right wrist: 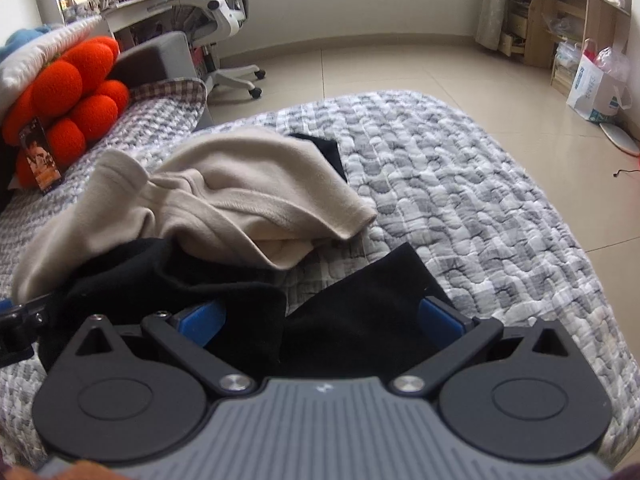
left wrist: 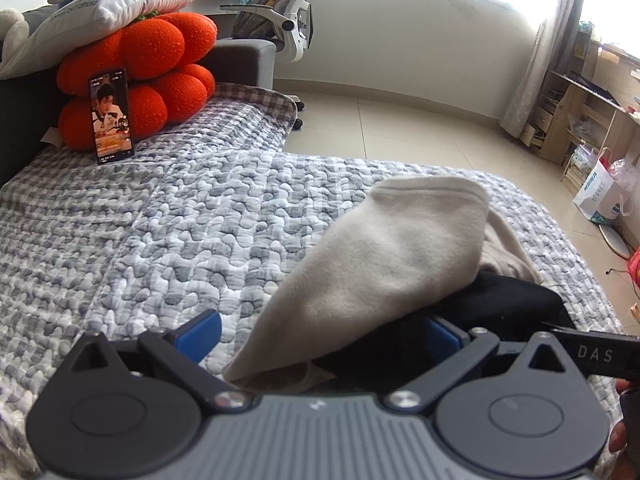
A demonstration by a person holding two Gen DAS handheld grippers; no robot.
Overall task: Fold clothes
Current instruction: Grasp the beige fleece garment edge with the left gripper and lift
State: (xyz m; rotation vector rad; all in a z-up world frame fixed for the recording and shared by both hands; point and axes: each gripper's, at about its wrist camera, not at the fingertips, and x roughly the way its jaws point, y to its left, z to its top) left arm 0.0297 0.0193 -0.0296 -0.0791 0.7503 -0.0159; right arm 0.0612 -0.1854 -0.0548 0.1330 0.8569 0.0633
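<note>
A beige garment lies crumpled on the quilted bed cover, on top of a black garment. My left gripper is open, its blue pads wide apart, and a beige fold drapes across the gap between them. In the right wrist view the beige garment is bunched at centre left over the black garment. My right gripper is open too, with black cloth lying loose between its fingers. Part of the right gripper shows at the left view's right edge.
A phone leans on an orange plush cushion at the bed's far left, under a white pillow. Beyond the bed's edge are tiled floor, an office chair, wooden shelves and a white bag.
</note>
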